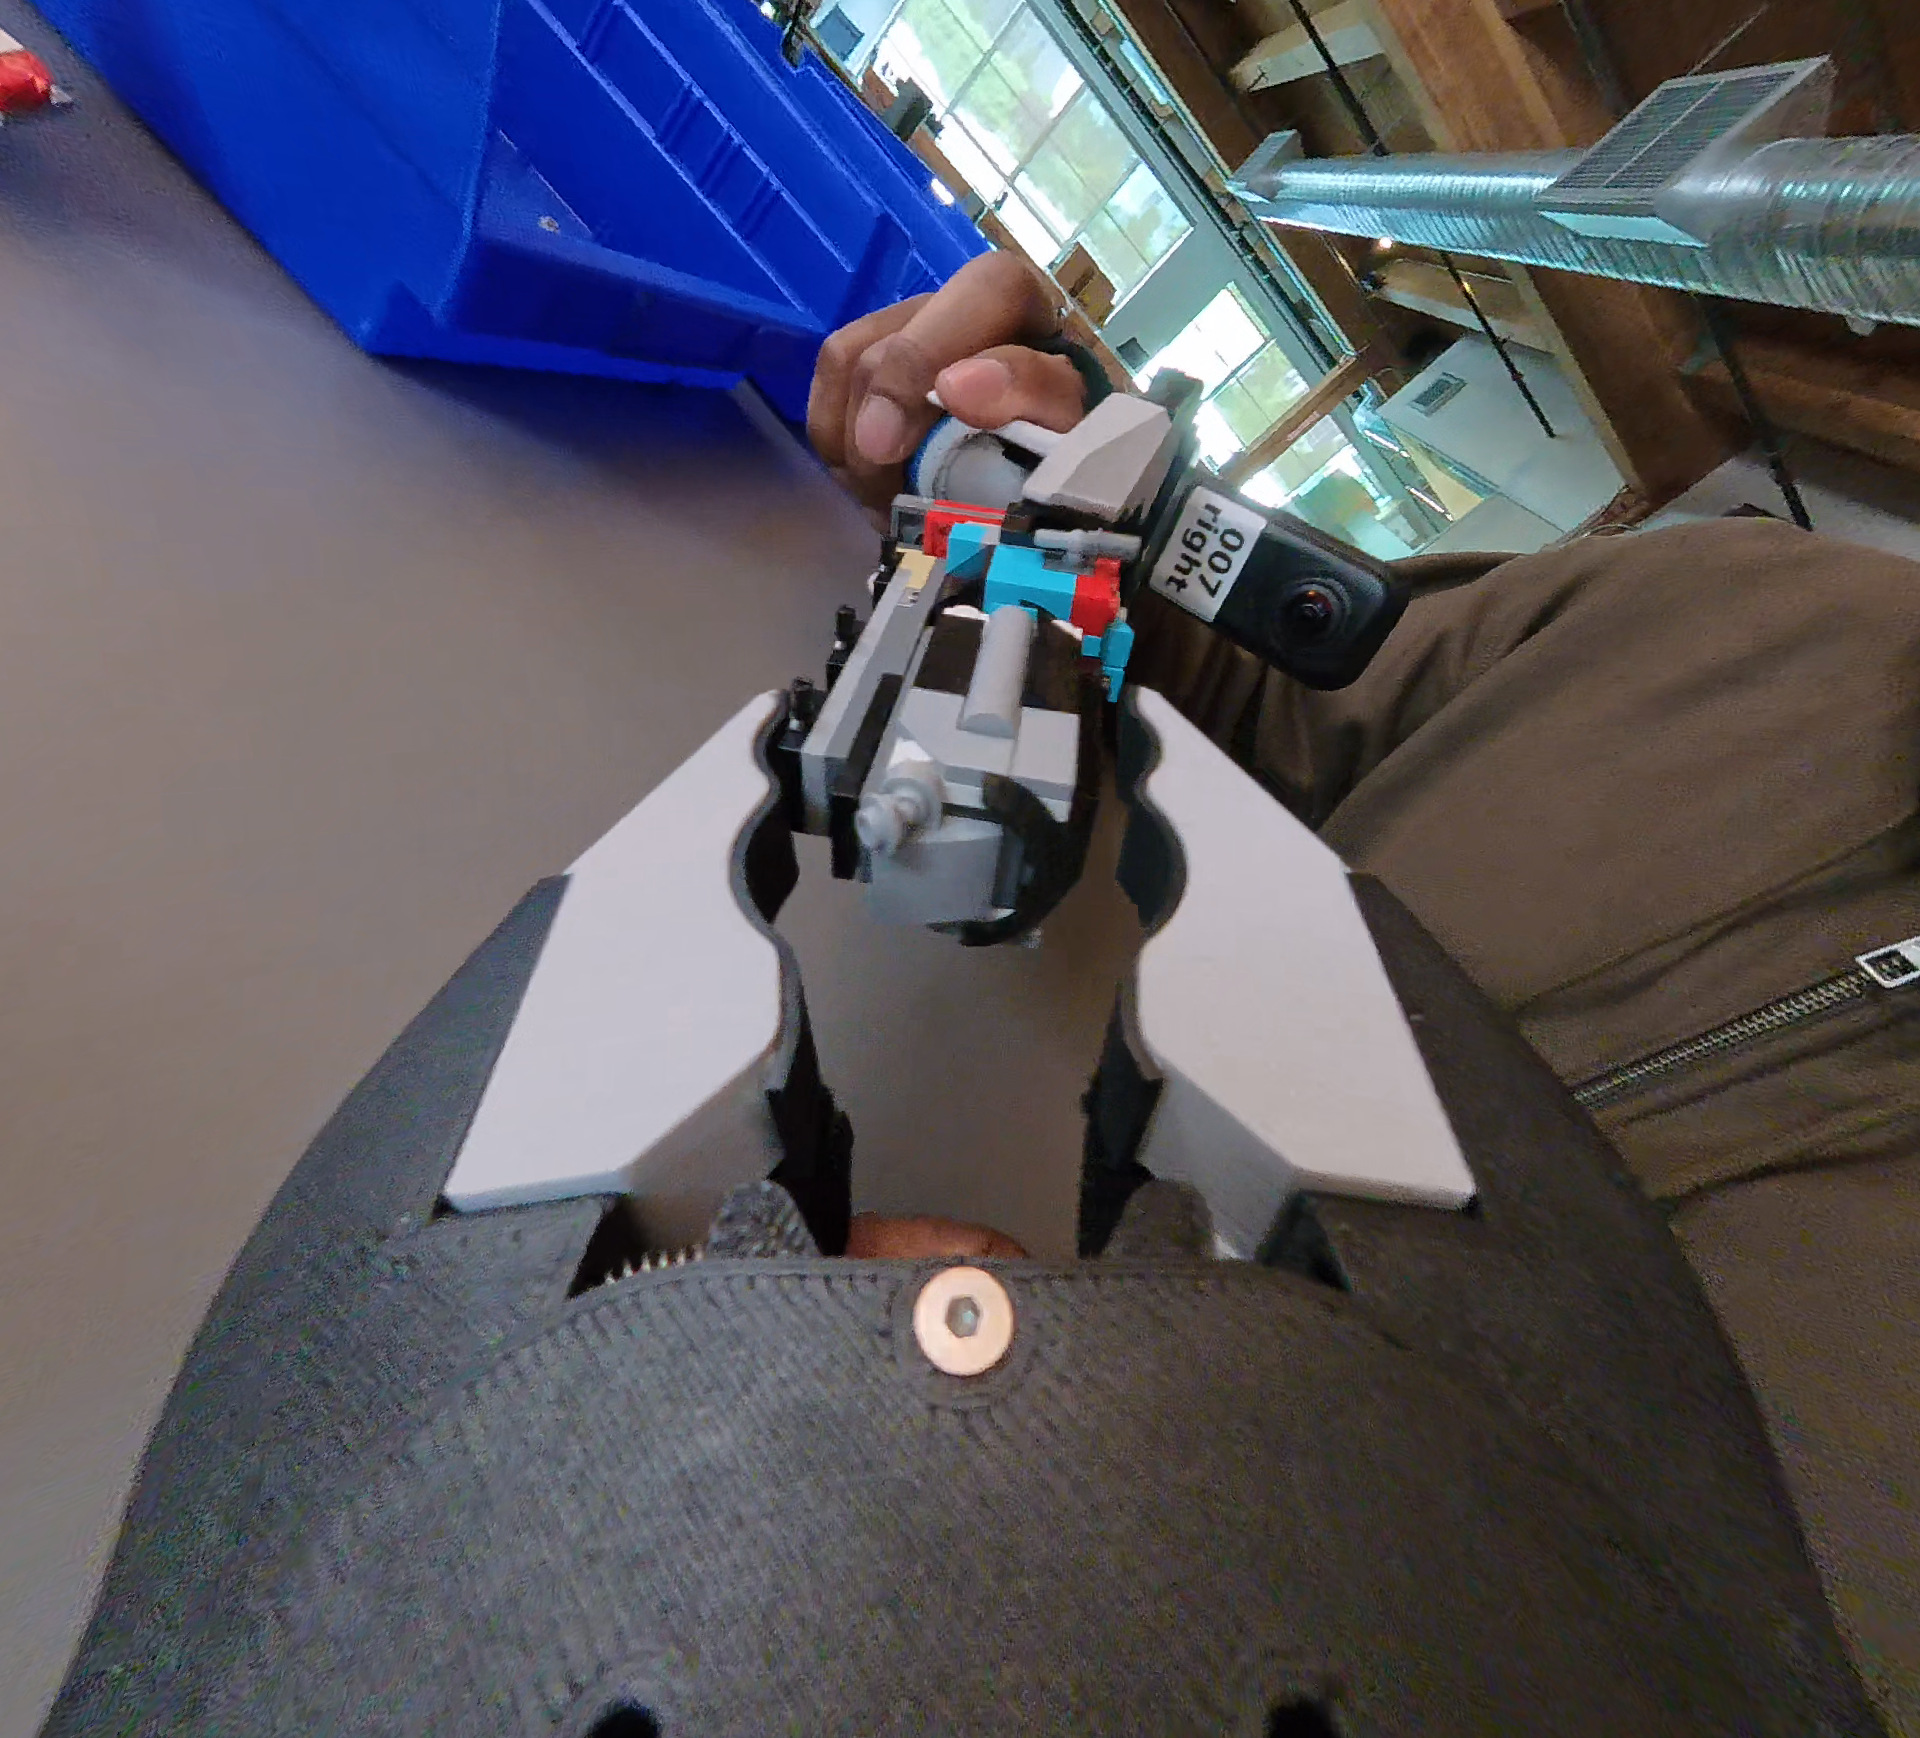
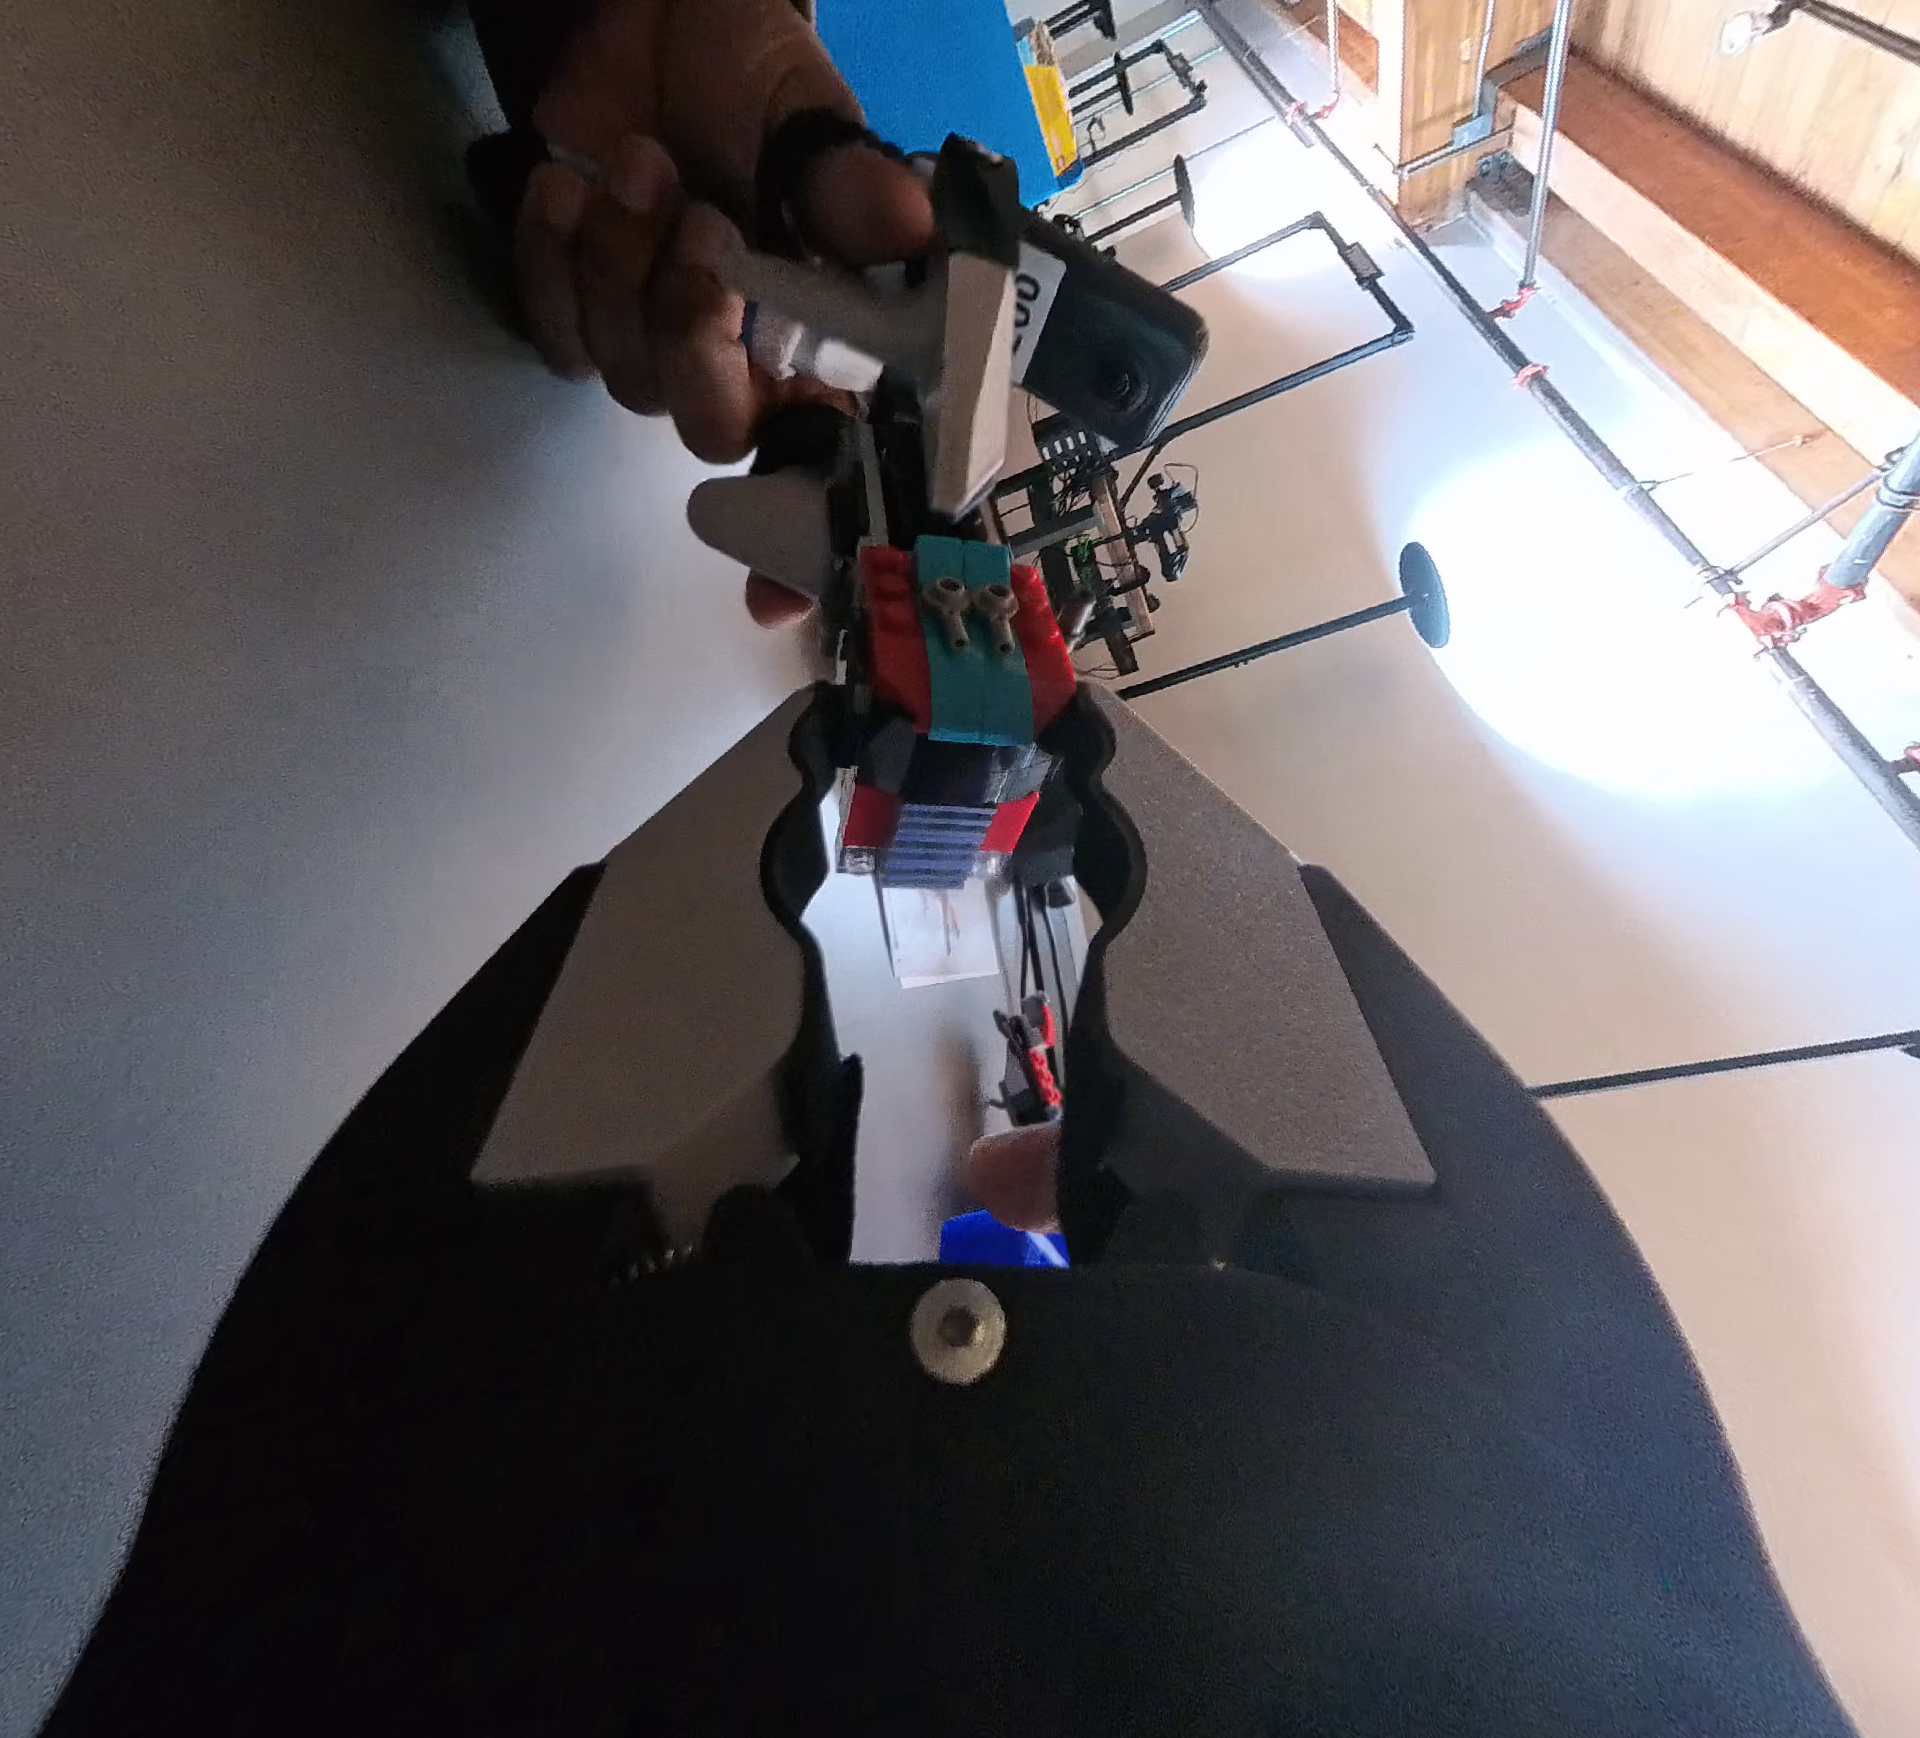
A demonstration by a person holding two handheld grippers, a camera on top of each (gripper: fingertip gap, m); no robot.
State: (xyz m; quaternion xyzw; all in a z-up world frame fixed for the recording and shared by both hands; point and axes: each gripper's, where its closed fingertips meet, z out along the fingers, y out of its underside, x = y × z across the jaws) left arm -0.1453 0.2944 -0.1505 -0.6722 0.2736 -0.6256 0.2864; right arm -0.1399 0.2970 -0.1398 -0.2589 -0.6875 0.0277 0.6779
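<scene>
Both the left gripper and right gripper clamp a rigid, light, snap-apart red, teal and grey toy-brick model, best held by its flat sides

Glossy plastic brick model; matt grey tabletop; blue plastic bin.

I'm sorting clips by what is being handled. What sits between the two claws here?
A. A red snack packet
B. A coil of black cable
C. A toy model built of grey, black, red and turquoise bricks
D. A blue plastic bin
C: the brick model lies between the left claw fingers at its grey end, and its red and turquoise end is clamped in the right claw; the blue bin stands apart on the table.
</scene>
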